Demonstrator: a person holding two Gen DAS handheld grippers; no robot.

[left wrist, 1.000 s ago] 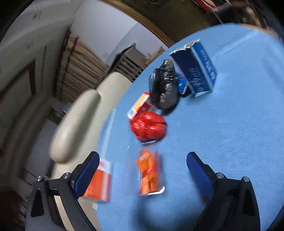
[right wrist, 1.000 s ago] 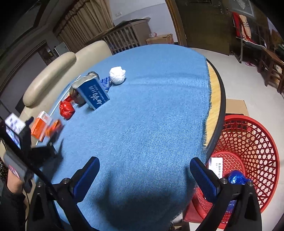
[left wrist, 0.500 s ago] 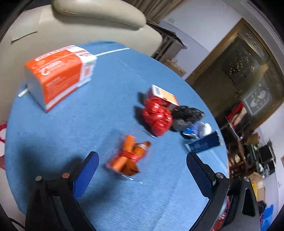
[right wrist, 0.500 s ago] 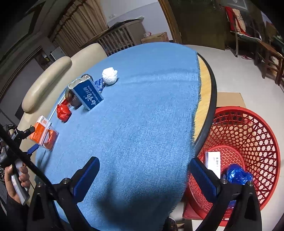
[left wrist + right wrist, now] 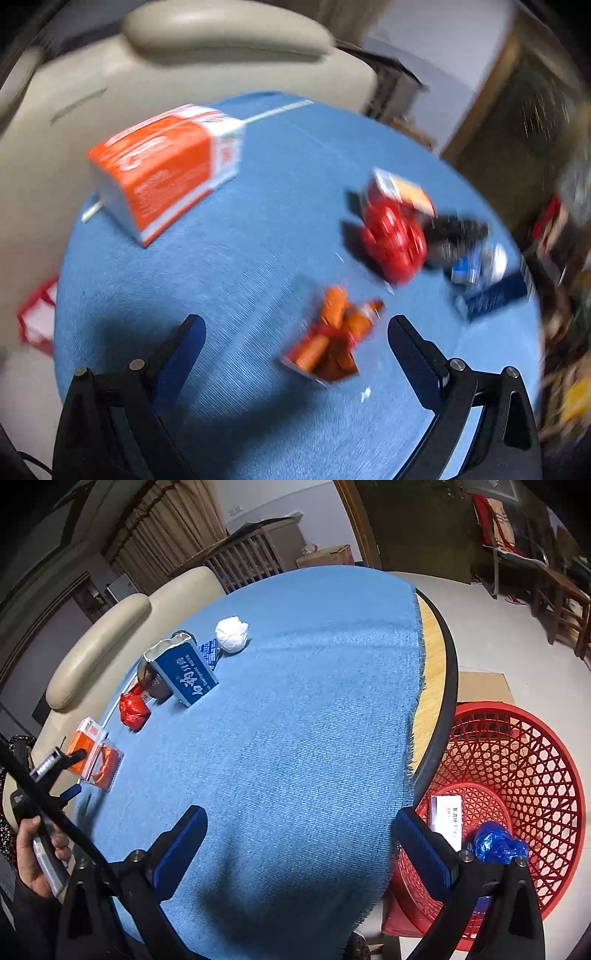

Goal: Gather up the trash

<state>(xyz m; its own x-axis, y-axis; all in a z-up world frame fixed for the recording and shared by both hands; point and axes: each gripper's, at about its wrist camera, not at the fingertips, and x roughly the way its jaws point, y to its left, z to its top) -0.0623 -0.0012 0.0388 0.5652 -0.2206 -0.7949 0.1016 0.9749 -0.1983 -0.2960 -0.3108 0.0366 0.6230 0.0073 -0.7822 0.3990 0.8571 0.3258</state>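
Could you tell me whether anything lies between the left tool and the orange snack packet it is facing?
Nothing visible does. The left tool is open, and the orange snack packet lies on bare blue tablecloth just ahead of its fingers; the red crumpled bag sits farther back.

1. The left wrist view looks down, close over the bench (image 5: 240, 258), toward the sofa (image 5: 207, 70).
2. The right wrist view looks across the bench (image 5: 295, 720) from farther back.
3. Both views show the orange box (image 5: 166, 166) (image 5: 83, 744).

Motion blur smears the orange packet (image 5: 328, 339), red bag (image 5: 393, 240) and far-right clutter; the toothpaste box (image 5: 184, 674) hides the dark bag behind.
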